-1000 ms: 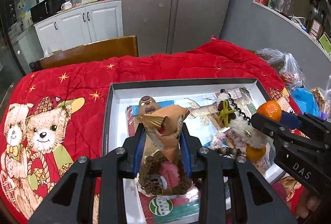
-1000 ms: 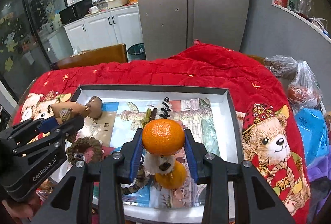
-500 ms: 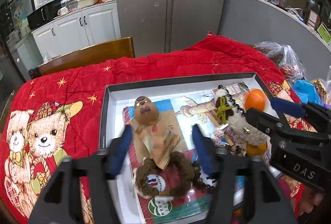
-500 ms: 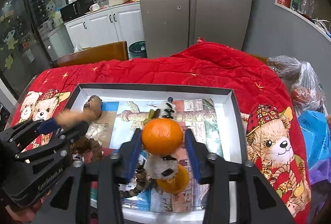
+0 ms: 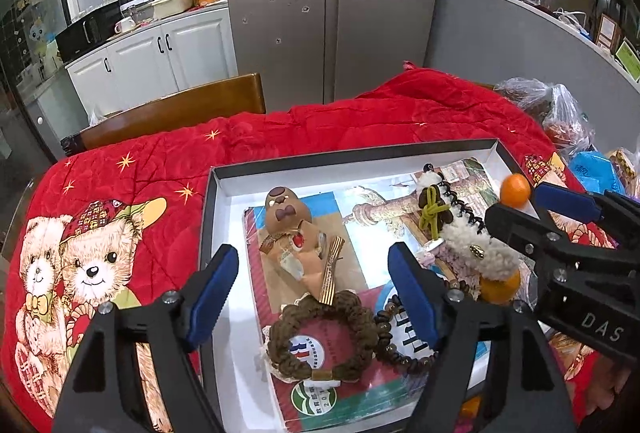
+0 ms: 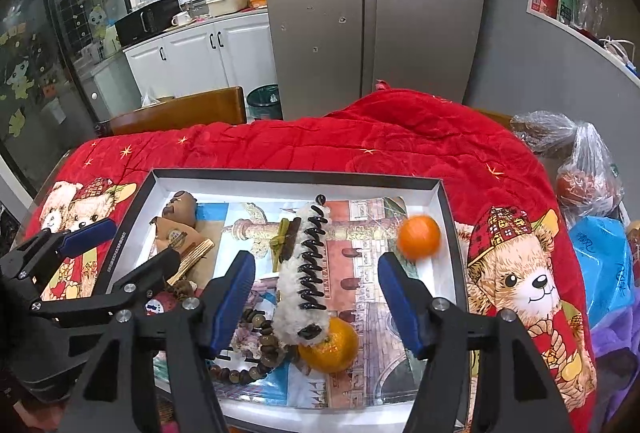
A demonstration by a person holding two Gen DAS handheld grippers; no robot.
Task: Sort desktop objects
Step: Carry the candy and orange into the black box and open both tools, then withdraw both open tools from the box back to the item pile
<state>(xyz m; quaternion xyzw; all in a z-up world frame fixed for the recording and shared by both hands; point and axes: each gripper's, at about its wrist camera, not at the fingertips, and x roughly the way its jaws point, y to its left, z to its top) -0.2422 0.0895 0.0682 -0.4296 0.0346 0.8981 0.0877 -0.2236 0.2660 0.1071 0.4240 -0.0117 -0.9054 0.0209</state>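
A shallow box tray (image 5: 352, 153) (image 6: 296, 175) lies on the red quilt. My left gripper (image 5: 312, 289) hovers over its left half, jaws opening with nothing between them. Below it lie a brown doll-shaped packet (image 5: 294, 237) (image 6: 180, 221) and a brown braided ring (image 5: 324, 341). My right gripper (image 6: 316, 299) hangs over the right half, jaws also opening and empty. A blurred orange (image 6: 418, 237) (image 5: 515, 189) sits loose near the tray's right wall. A second orange (image 6: 330, 345) rests under a white fluffy hair clip (image 6: 306, 281) (image 5: 464, 233), beside a dark bead bracelet (image 5: 396, 337) (image 6: 248, 357).
The red quilt with bear prints (image 5: 92, 257) (image 6: 520, 273) covers the table. Plastic bags of goods (image 6: 580, 169) and a blue bag (image 6: 604, 265) crowd the right edge. A wooden chair back (image 5: 172, 113) stands behind the table, with a fridge (image 5: 332, 1) and white cabinets beyond.
Both grippers let go: the left released the brown packet, which now lies flat in the tray; the right released the orange, which dropped toward the tray's right wall.
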